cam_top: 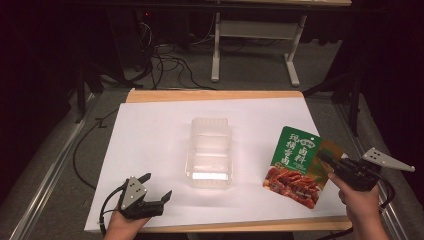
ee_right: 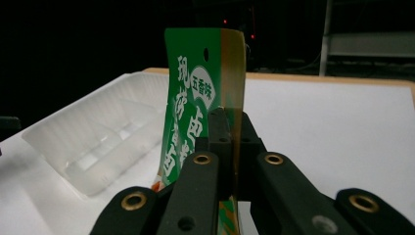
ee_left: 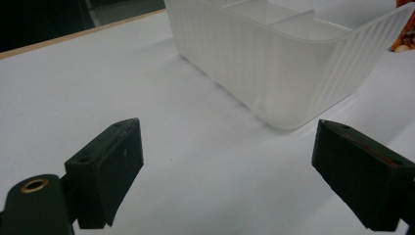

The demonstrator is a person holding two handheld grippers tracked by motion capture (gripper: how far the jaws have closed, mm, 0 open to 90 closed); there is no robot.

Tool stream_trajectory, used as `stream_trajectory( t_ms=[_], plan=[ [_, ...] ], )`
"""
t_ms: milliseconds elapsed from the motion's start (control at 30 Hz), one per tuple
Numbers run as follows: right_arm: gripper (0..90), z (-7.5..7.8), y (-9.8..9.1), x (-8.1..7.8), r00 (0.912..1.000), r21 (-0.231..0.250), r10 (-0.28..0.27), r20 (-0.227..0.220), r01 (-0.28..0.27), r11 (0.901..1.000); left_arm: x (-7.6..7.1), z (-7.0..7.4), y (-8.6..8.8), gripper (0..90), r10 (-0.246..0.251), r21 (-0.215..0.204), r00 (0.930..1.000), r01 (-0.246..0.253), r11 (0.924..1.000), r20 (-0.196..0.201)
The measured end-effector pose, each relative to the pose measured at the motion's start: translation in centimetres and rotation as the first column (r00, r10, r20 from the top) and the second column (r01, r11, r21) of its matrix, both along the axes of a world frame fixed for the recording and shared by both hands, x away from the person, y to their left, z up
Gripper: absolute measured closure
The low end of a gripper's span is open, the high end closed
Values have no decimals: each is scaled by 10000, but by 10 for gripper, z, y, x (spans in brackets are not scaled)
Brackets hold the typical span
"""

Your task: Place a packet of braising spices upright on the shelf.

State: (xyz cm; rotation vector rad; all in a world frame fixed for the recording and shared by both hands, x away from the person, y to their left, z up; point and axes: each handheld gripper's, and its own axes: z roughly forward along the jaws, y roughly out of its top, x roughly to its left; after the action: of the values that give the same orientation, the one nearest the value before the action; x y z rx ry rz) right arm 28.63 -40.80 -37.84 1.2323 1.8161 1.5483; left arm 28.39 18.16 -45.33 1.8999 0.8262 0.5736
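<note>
nearest the camera in the high view, the left gripper [cam_top: 152, 197] rests low over the near left edge of the white-covered counter [cam_top: 150, 135], held in the person's left hand [cam_top: 122, 225], its jaws spread with nothing between them. the left gripper view confirms this: the two black jaws stand well apart over bare white surface, and just beyond them rises the ribbed near wall of the translucent plastic compartment tray [ee_left: 274, 63], with its inner dividers visible past the rim. at that view's far right edge a sliver of orange-red print shows, too small to read.

at the near right in the high view, the right gripper [cam_top: 325, 159], in the person's right hand [cam_top: 357, 200], pinches the right edge of the green and orange flat snack packet printed with a picture of red-brown meat [cam_top: 295, 167]; the packet is lifted and tilted, its lower end near the counter, well to the right of the tray [cam_top: 210, 152]. the right gripper view shows what the high view cannot: the jaws pressed together on the packet [ee_right: 195, 98], seen edge-on, with its hang hole at the top and the tray [ee_right: 98, 142] lying to its left.

farther off, beyond the counter's wooden far edge, cables [cam_top: 170, 62] trail over grey floor beside a white metal frame [cam_top: 255, 35].
</note>
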Motion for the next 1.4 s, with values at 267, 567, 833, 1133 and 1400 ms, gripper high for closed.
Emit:
stream_trajectory(
  t_ms=[267,567,833,1133,1400],
  plan=[
    [900,13,9,-8,9953,-236,-184,952,207,9995,0,0,0,121,18,15,10000,-18,10000,35],
    [900,20,10,-14,9840,-650,-675,1646,791,9947,-1,0,0,122,25,12,10000,-25,10000,34],
    [900,22,13,-15,9827,-671,-542,1770,670,9955,0,0,-1,122,6,61,10000,-6,10000,32],
    [900,22,22,-11,9838,-721,-362,1755,495,9962,0,0,1,122,26,18,10000,-26,10000,19],
    [900,27,29,-6,9832,-724,-365,1788,501,9961,-1,0,1,122,48,7,10000,-48,10000,39]
  ],
)
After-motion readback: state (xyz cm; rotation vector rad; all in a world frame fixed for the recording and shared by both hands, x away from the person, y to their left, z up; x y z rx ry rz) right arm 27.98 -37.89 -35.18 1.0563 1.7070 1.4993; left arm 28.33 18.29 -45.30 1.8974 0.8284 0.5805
